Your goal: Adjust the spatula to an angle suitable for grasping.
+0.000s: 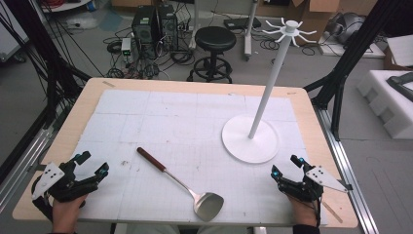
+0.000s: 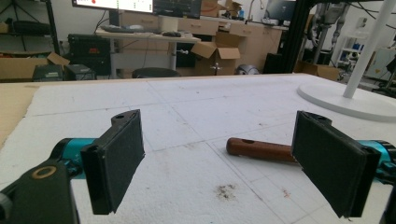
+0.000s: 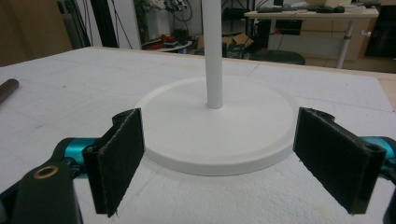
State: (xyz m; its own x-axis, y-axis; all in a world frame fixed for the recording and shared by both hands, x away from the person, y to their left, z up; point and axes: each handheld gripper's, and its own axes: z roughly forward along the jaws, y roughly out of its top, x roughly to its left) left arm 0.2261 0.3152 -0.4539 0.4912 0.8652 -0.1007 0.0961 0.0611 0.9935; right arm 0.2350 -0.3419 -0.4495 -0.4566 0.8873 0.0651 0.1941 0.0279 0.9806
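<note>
Currently both your tongs rest parted and empty at the near tabletop (image 1: 195, 87) corners. Between them lies the spatula (image 1: 182, 183), its long axis diagonal: wooden handle (image 2: 259, 150) up-left, nearer your left tongs (image 1: 90, 163); blade down-right. Your right tongs (image 1: 287, 165) face the white stand (image 3: 215, 126).

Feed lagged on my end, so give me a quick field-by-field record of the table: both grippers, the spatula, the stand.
left gripper: open, holding nothing, near-left corner of the table
right gripper: open, holding nothing, near-right, facing the stand's base
spatula: flat on the white mat, untouched, blade nearest the person
wooden handle: ahead of the left gripper, pointing away to the left
hook stand: upright on its round base, hooks at the top bare
</note>
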